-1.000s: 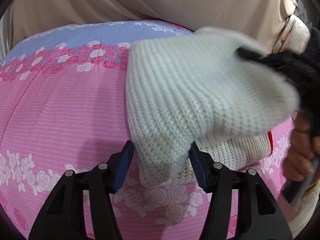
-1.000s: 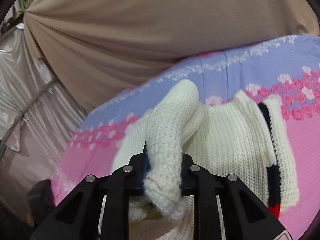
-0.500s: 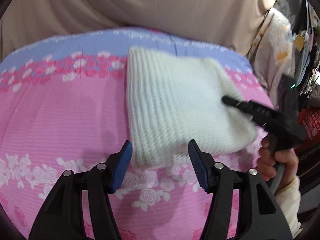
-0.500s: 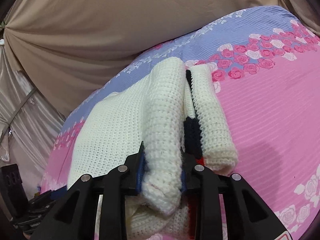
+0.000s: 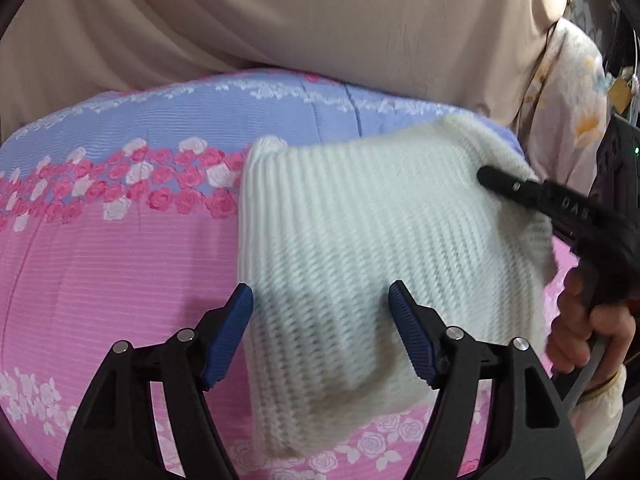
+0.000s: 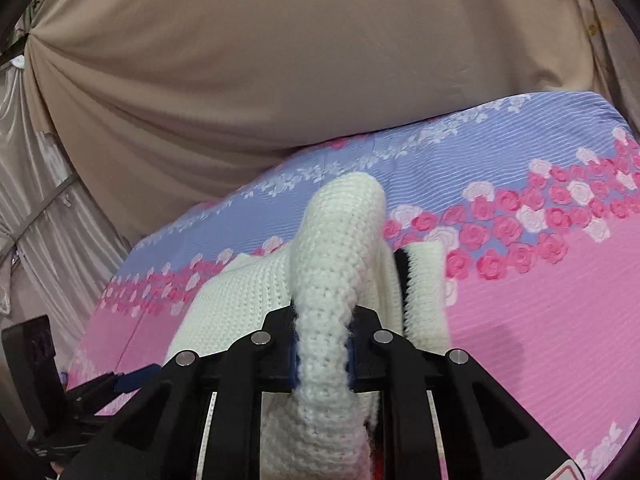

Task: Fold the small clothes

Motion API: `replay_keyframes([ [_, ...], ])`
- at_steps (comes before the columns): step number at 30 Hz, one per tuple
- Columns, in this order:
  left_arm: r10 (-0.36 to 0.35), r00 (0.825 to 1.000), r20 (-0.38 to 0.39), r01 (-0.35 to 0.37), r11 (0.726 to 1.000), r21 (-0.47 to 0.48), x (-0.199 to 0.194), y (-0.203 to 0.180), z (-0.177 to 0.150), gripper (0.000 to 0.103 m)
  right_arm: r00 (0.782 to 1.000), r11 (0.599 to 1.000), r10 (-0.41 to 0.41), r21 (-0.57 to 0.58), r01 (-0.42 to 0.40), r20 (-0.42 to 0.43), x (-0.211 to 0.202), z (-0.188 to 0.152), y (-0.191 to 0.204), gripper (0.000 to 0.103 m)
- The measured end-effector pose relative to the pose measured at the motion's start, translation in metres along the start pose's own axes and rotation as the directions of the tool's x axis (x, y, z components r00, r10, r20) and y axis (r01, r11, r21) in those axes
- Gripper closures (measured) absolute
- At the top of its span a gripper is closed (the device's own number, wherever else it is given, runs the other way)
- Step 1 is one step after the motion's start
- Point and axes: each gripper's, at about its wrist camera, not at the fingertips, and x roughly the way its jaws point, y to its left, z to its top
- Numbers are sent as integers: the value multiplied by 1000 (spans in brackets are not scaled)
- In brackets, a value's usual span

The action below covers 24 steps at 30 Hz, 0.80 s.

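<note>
The right gripper (image 6: 322,354) clenches a bunched fold of the white knit sweater (image 5: 384,248), lifting it to double it over near the bedspread's (image 5: 112,264) right edge; the left gripper (image 5: 320,336), its jaws just widened, straddles the near hem unpinched, letting the knit move.

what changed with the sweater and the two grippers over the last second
The left hand-held gripper let go of the white sweater; its jaws have just been opening and now stand clear. The right hand-held gripper stayed clamped on a fold, carrying it across the pink bedsheet.
</note>
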Motion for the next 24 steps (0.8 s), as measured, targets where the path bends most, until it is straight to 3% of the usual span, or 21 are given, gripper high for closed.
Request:
replay_keyframes([
  [2,42,999,-15,-41,999,20,14,-3,-4,34,988,999,-34,16,37,-151,39,-13,-20,86],
  [5,90,996,-3,-89,995,43,22,-6,-11,31,997,997,-10,80,16,-78,13,-23,-26,76],
  [6,92,996,0,-92,995,42,22,-6,-12,31,999,995,-24,91,27,-41,-4,-26,-22,69],
  [9,84,996,-9,-84,996,20,20,-2,-13,31,1000,997,-19,71,17,21,-50,-51,-5,63],
  [11,72,997,-16,-72,997,2,16,-1,-14,31,1000,999,-10,45,9,18,-67,-73,9,55],
  [16,69,998,12,-69,998,-8,-8,-4,-29,33,997,998,49,30,-48,-58,-66,-118,18,54],
  [17,66,998,11,-66,998,-8,-10,-5,-32,33,997,999,40,22,-38,-69,-61,-120,21,54],
  [19,89,996,-6,-89,996,3,-7,-6,-38,33,997,1000,14,13,-13,-78,-52,-119,20,90],
  [21,111,993,-41,-111,994,5,0,-3,-42,37,999,999,34,36,-33,-29,-64,-113,16,92],
  [24,85,993,-79,-86,996,-11,7,6,-49,37,999,1000,-15,25,14,49,-96,-107,6,94],
])
